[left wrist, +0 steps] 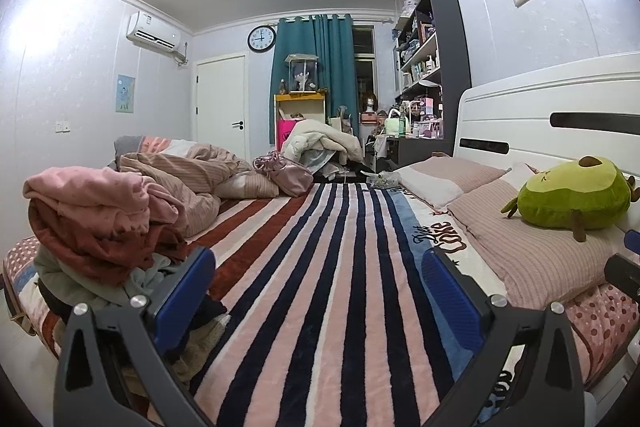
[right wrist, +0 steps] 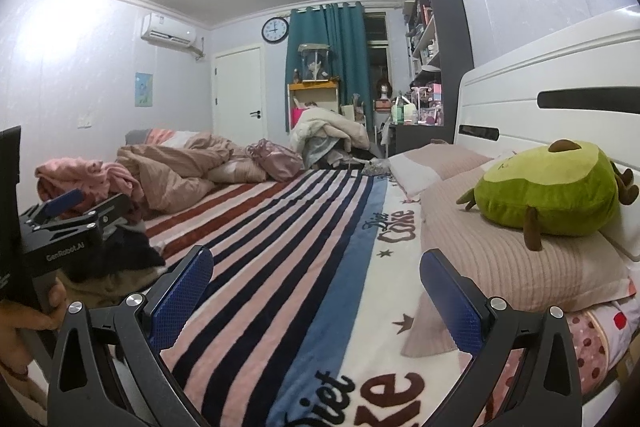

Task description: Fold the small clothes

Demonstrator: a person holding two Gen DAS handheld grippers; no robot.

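A pile of small clothes, pink on top, rust red and grey below, lies at the left edge of the bed; it also shows in the right wrist view. My left gripper is open and empty above the striped blanket, with the pile just beside its left finger. My right gripper is open and empty over the blanket, nearer the pillows. The left gripper's body shows at the left of the right wrist view, held by a hand.
Pink pillows and a green avocado plush lie at the right by the white headboard. A crumpled pink duvet and a pink bag sit at the far end. Shelves and a cluttered desk stand behind.
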